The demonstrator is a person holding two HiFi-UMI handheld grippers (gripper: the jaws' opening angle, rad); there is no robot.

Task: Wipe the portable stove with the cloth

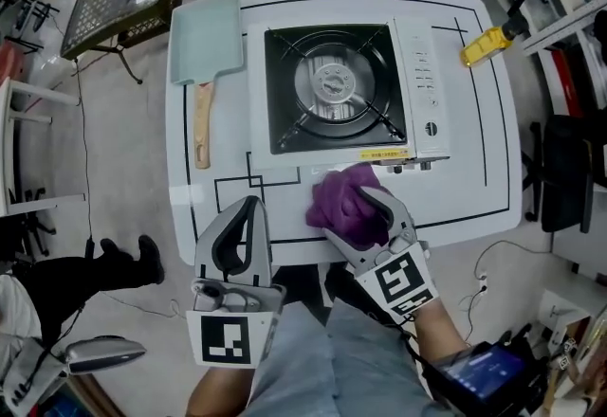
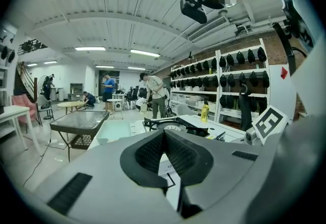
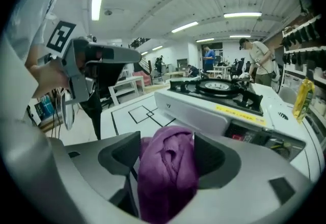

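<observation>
Fingers of the left gripper [image 1: 252, 205] are pressed together with nothing between them, and its own view shows the dark pads [image 2: 150, 154] meeting at the tip; it hangs over the near edge of the white table [image 1: 474, 169], apart from everything on it; at the table's far left lies a pale green cutting board [image 1: 206, 36], its wooden handle pointing toward the person; just right of it sits the portable stove [image 1: 332, 88], white-bodied with a black burner well and controls on its right side; the purple cloth [image 1: 341, 202] lies bunched near the table's front edge, just in front of the stove; the right gripper [image 1: 346, 213] straddles it with jaws spread wide, and the cloth sits loose between the pads, which do not pinch it; at the table's far right edge rests a yellow object [image 1: 486, 44].
</observation>
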